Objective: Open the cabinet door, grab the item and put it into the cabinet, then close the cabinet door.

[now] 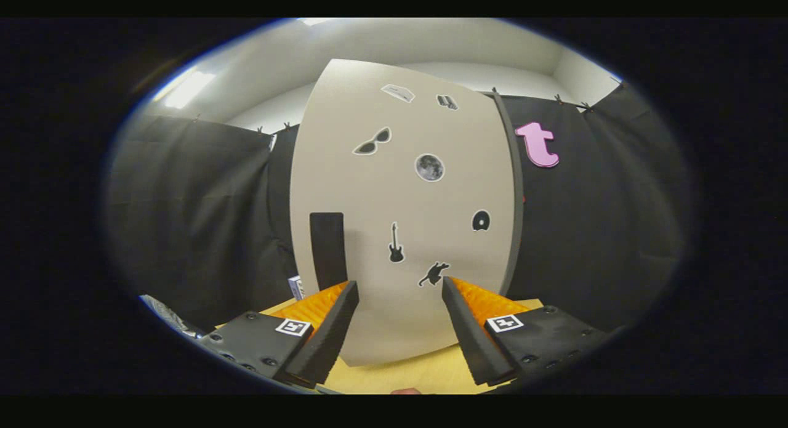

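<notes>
Standing just ahead of the gripper (399,292), the cabinet door (400,194) is shut, a broad stiff panel rising from the yellow tabletop (406,375). It should swing easily on its hinges if taken by the dark vertical handle (327,249), just beyond one finger. Both fingers are spread apart, holding nothing.

Gripper (400,286) with two wedge-shaped ribbed fingers, screwed mounting plates, a square fiducial marker on each
</notes>
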A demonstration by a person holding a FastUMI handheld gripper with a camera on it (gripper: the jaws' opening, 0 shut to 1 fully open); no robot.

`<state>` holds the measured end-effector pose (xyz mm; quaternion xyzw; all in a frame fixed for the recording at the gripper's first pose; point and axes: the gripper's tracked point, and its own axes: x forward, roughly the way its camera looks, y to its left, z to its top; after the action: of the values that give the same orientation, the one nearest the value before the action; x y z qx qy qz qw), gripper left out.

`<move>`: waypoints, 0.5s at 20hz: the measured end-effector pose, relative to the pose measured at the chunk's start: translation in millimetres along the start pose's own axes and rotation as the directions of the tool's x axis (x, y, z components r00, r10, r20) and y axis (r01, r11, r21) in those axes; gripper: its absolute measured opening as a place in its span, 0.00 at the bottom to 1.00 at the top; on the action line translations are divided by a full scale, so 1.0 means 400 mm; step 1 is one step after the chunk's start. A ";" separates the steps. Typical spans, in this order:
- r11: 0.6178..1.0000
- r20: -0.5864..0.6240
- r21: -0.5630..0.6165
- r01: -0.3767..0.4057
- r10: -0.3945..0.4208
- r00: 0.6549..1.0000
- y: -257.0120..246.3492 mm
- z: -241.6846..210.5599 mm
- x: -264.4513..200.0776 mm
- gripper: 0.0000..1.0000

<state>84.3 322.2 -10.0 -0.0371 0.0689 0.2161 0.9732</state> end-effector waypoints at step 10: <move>0.998 -0.057 0.053 -0.038 0.041 0.998 0.062 -0.049 0.090 0.89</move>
<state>103.6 357.7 -35.8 -0.0168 0.1035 0.2324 0.9670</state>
